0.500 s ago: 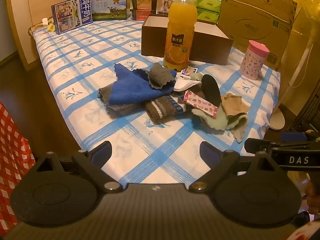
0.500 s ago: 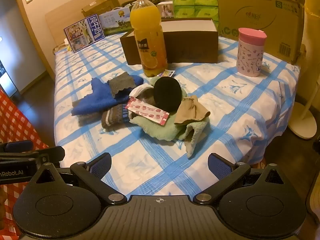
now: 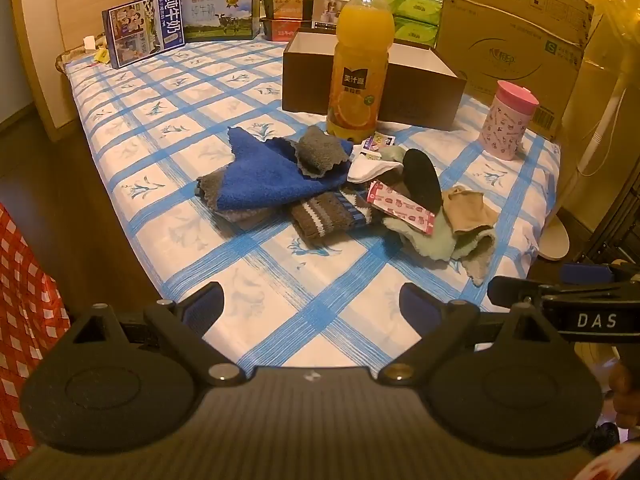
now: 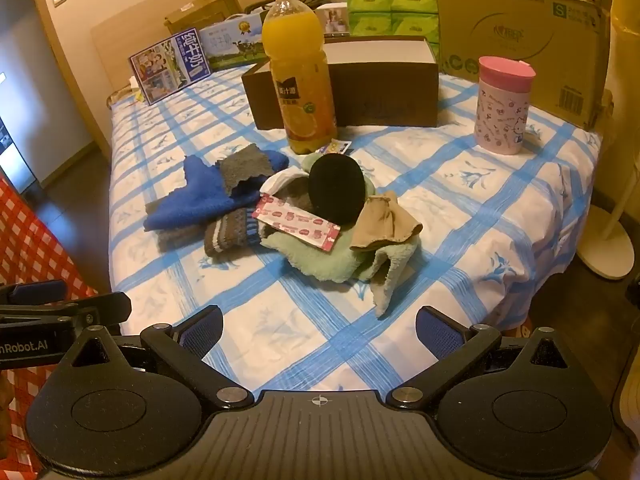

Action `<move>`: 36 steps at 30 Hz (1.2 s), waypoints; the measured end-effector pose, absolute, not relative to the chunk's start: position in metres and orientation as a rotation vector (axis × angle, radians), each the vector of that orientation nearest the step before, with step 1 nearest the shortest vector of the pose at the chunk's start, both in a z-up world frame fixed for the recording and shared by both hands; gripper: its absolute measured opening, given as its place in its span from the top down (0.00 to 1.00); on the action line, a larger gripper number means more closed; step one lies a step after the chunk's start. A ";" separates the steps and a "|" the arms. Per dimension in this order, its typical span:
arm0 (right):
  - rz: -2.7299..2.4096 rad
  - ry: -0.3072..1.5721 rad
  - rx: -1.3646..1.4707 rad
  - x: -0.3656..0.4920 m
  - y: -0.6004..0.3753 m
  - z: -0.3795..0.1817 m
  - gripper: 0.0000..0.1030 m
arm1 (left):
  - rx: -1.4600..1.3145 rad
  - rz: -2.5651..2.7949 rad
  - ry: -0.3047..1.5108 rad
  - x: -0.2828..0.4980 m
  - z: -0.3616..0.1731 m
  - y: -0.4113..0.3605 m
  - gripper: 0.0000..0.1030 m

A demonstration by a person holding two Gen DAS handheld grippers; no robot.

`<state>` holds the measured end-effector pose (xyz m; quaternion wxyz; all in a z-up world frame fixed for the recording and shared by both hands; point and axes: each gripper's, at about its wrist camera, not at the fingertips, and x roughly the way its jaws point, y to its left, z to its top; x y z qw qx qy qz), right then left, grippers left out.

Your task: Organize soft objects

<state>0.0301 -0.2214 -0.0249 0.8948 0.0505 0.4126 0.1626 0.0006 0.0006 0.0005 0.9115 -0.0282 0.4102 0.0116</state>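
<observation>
**A heap of soft items on a checked bed, both grippers open above the near edge**

A jumbled pile of soft objects lies near the middle of a bed covered in a blue-and-white checked sheet (image 4: 460, 216). In the pile, a blue towel (image 3: 264, 176) sits at the left with a grey cloth (image 3: 320, 152) on top of it. A brown striped sock (image 3: 324, 216) lies just in front. To the right are a pale green fleece cloth (image 4: 320, 256), a tan sock (image 4: 384, 220) and a round black pad (image 4: 338, 188). A pink patterned packet (image 4: 298, 226) rests across the pile.

Just behind the pile stands an orange juice bottle (image 4: 300, 80), with an open brown box (image 4: 384, 84) behind it. A pink lidded cup (image 4: 502, 104) stands well apart to the right.

The left gripper (image 3: 312, 304) and right gripper (image 4: 320, 328) hover over the bed's near edge, jaws spread wide, holding nothing.
</observation>
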 end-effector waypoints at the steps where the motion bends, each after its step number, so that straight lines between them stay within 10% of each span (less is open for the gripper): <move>1: 0.337 0.855 0.105 0.030 -0.221 -0.025 0.01 | -0.058 0.024 0.845 0.001 0.001 0.001 0.09; 36: 0.338 0.854 0.104 0.031 -0.220 -0.023 0.01 | -0.063 0.025 0.844 0.002 0.001 -0.004 0.09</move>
